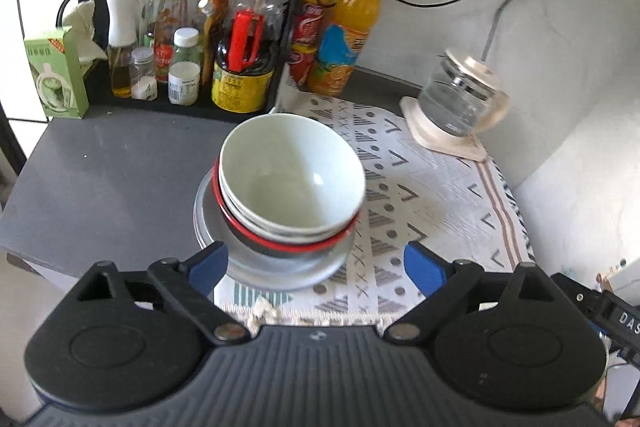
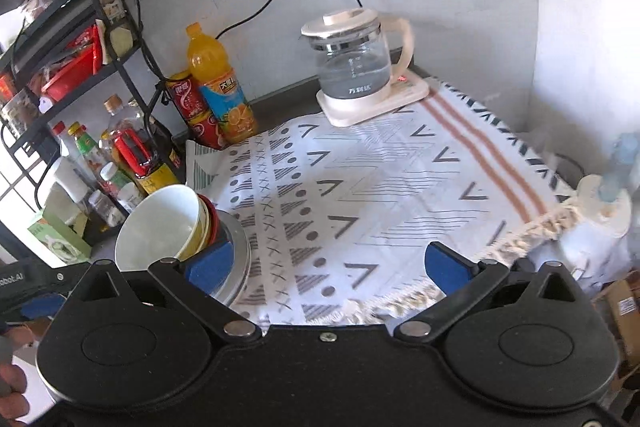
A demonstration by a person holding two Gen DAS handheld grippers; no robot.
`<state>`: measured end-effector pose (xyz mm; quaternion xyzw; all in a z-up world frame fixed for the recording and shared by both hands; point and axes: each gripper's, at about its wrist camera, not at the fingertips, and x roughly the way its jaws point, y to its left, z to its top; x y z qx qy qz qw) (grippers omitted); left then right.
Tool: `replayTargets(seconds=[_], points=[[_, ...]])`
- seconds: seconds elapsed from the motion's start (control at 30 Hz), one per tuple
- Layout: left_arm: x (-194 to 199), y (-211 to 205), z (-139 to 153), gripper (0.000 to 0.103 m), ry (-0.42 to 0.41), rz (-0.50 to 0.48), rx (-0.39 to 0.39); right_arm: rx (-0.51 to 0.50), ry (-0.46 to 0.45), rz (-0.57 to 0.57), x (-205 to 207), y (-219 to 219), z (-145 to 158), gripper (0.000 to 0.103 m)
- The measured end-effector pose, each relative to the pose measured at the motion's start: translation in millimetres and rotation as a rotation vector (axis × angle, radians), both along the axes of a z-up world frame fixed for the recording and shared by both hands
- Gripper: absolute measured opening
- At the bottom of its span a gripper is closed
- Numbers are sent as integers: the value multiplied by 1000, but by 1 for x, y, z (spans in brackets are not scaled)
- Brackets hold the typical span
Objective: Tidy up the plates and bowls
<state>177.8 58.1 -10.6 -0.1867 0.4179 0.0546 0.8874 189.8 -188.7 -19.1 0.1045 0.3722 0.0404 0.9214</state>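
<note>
White bowl tops a nested stack of bowls, which sits on a plate at the left edge of the cloth, near the rack. No other dishes show, so the sorting looks nearly done or done. Left gripper hovers low just before the stack, jaws wide apart and empty. Right gripper hangs over bare cloth beside the stack, jaws likewise apart, holding nothing.

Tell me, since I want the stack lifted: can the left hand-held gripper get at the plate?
Probably yes: the left hand-held gripper is open, its fingers flanking the plate under the bowls, nothing between.
</note>
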Motion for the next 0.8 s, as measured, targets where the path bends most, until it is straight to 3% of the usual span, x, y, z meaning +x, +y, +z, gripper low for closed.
replayTargets(seconds=[0.33, 0.8], points=[[-64, -28, 20, 101, -82, -72, 82, -69, -71, -1, -67, -4, 17, 103], [-135, -33, 19, 101, -141, -124, 141, -133, -134, -35, -138, -8, 21, 103]])
